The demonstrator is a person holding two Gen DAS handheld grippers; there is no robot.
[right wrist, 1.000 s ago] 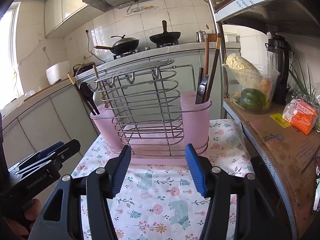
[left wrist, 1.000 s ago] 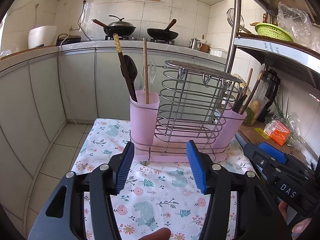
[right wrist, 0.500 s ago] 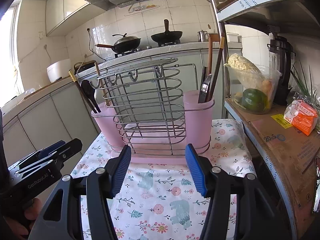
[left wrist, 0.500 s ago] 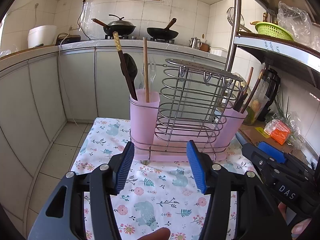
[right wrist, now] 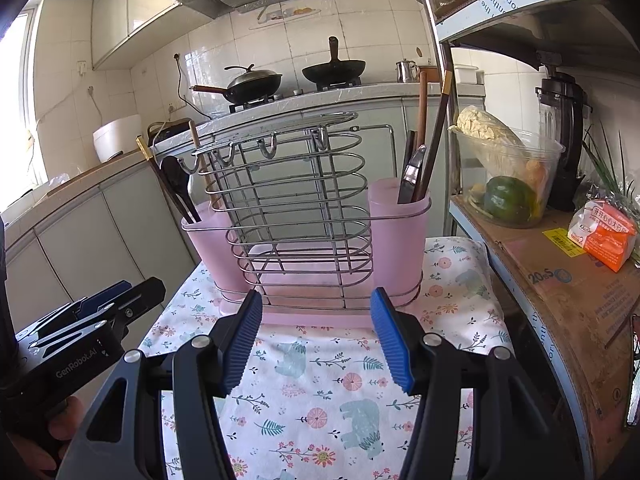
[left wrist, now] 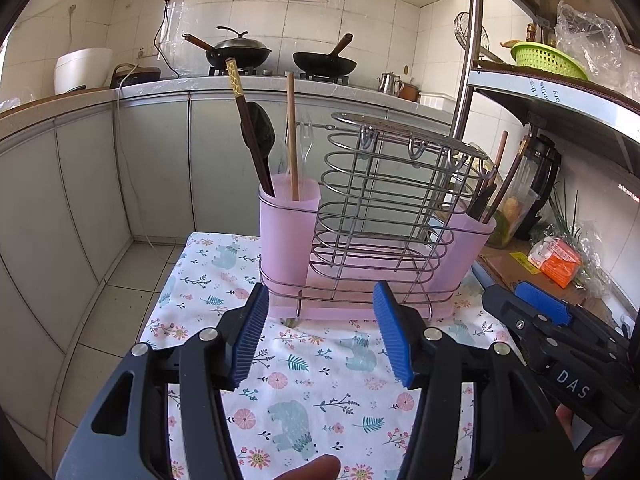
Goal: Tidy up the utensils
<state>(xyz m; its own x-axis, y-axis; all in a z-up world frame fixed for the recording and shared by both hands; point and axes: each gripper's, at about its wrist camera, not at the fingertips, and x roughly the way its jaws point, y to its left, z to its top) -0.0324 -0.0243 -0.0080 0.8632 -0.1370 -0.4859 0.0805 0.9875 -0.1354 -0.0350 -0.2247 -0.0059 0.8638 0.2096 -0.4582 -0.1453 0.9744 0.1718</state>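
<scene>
A wire utensil rack (left wrist: 384, 204) with two pink cups stands on a floral cloth (left wrist: 312, 380). The left cup (left wrist: 286, 236) holds a dark chopstick (left wrist: 246, 120), a black spoon (left wrist: 262, 132), a wooden chopstick (left wrist: 292, 136) and a clear fork. The right cup (right wrist: 398, 240) holds dark and wooden chopsticks (right wrist: 434, 136) and a black utensil. My left gripper (left wrist: 320, 336) is open and empty, just in front of the rack. My right gripper (right wrist: 316, 338) is open and empty, also in front of the rack (right wrist: 296, 208).
A metal shelf post (left wrist: 466, 60) rises right of the rack. A cardboard box (right wrist: 560, 292) with an orange packet (right wrist: 604, 236), a bowl of vegetables (right wrist: 508, 180) and a blender (right wrist: 564, 140) sit at the right. Counter with woks (left wrist: 240, 52) behind.
Both grippers have drifted slightly, so the rack sits a little differently in view. Both stay open and empty. Nothing in the rack has moved.
</scene>
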